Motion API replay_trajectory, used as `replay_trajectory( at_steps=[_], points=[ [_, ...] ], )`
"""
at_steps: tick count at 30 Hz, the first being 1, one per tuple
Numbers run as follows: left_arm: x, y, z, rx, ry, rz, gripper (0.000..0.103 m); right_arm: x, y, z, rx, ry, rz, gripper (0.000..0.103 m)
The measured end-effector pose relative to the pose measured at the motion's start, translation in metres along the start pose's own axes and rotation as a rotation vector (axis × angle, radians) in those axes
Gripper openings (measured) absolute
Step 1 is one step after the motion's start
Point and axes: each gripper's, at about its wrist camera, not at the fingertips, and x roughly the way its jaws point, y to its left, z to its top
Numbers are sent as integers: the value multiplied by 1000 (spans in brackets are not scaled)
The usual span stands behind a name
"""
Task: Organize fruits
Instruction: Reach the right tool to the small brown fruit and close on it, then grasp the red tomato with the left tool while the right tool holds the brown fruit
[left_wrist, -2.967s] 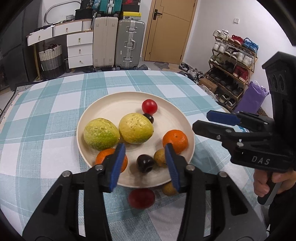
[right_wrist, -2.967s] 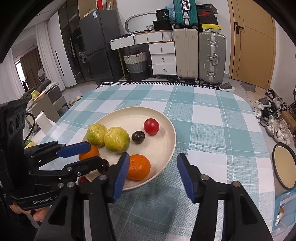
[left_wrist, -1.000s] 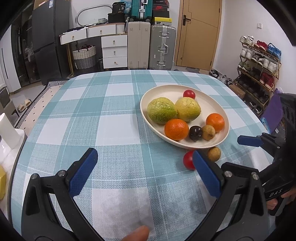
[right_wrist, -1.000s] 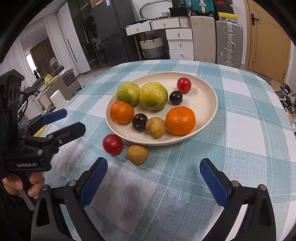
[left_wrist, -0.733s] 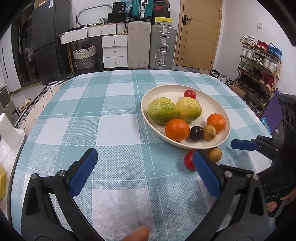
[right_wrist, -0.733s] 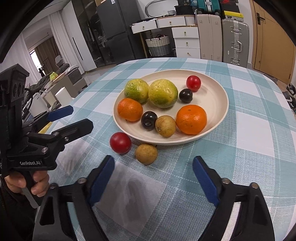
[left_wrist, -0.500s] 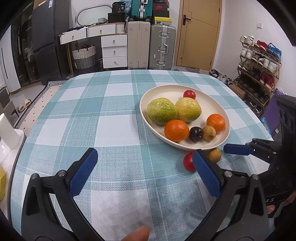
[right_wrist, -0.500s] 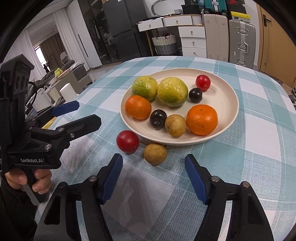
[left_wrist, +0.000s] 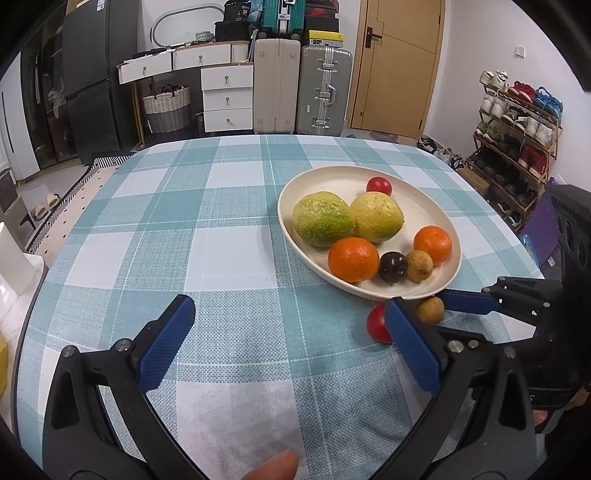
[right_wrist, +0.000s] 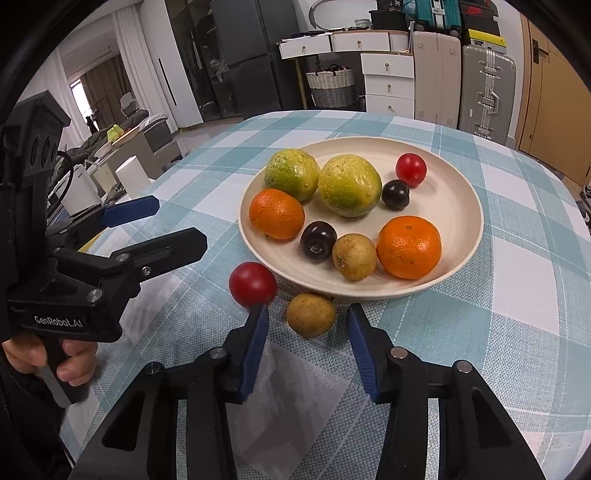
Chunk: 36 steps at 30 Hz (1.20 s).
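Note:
A cream plate (right_wrist: 461, 192) on the checked tablecloth holds two green-yellow fruits, two oranges, two dark plums, a red tomato and a small brown fruit. A loose brown fruit (right_wrist: 311, 314) and a loose red fruit (right_wrist: 252, 283) lie on the cloth just in front of the plate; both also show in the left wrist view, brown (left_wrist: 430, 309) and red (left_wrist: 376, 325). My right gripper (right_wrist: 306, 341) is open, its fingers on either side of the loose brown fruit, just short of it. My left gripper (left_wrist: 288, 343) is wide open and empty over bare cloth, left of the plate (left_wrist: 332, 177).
The round table's edge curves close on the left, with a white container (left_wrist: 14, 254) beyond it. Suitcases (left_wrist: 303, 85), drawers and a shoe rack (left_wrist: 517, 122) stand far behind. The left gripper's body (right_wrist: 92, 258) sits left of the loose fruits.
My right gripper has moved forward and down toward the loose brown fruit, and its fingers have narrowed around it. The left gripper has stayed almost still and wide open.

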Motion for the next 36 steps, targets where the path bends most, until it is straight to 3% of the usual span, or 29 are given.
replay_trajectory(
  at_steps=[7, 36],
  points=[
    [3, -1, -1, 5, 7, -4, 102, 1, 2, 1, -18, 7, -4, 28],
    [12, -34, -8, 73, 67, -53, 100, -35, -18, -9, 50, -61, -31, 28]
  ],
)
